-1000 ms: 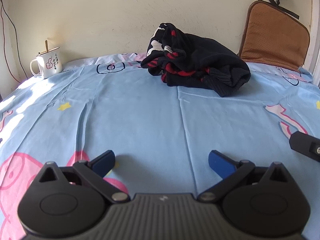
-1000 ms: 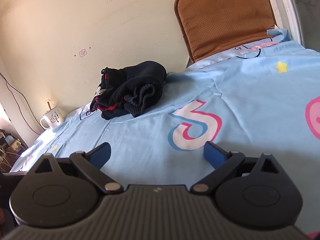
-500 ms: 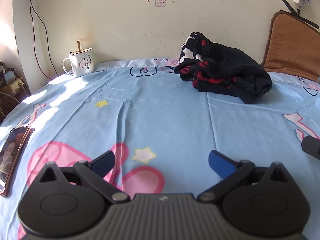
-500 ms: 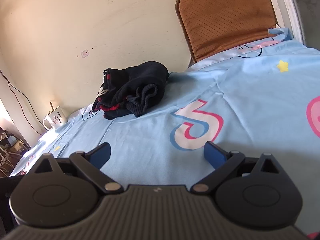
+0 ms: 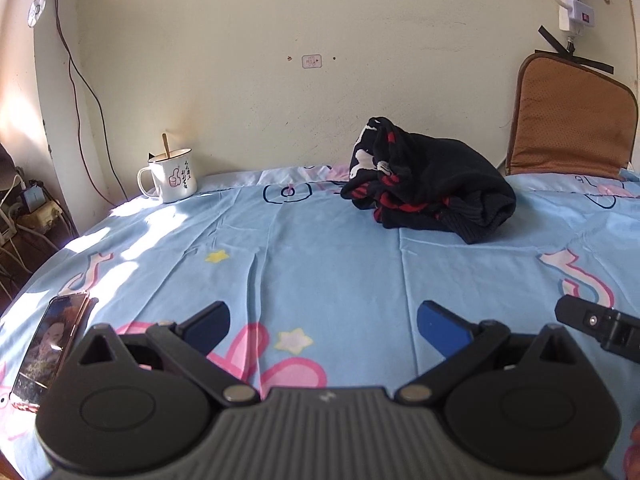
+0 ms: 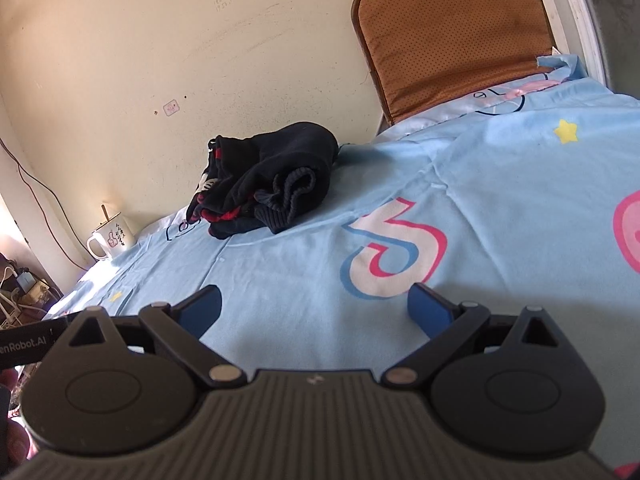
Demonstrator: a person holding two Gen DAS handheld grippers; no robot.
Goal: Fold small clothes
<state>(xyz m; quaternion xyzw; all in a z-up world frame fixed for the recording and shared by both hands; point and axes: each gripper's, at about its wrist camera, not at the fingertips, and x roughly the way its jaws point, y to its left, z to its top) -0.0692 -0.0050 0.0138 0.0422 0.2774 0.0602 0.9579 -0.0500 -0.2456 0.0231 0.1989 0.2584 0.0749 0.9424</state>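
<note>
A crumpled black garment with red stripes and white marks (image 5: 428, 188) lies in a heap at the far side of the light blue sheet (image 5: 328, 264), near the wall. It also shows in the right wrist view (image 6: 272, 184). My left gripper (image 5: 323, 322) is open and empty, low over the sheet, well short of the garment. My right gripper (image 6: 316, 308) is open and empty, also well short of it. A part of the right gripper shows at the right edge of the left wrist view (image 5: 600, 326).
A white mug with a stick in it (image 5: 170, 178) stands at the back left by the wall. A phone (image 5: 48, 352) lies on the sheet at the near left. A brown cushion (image 5: 572, 120) leans on the wall at the back right. Cables hang at the left.
The left gripper has drawn back and to the left, so the garment looks farther off and the phone and mug have come into view. The right gripper has barely moved.
</note>
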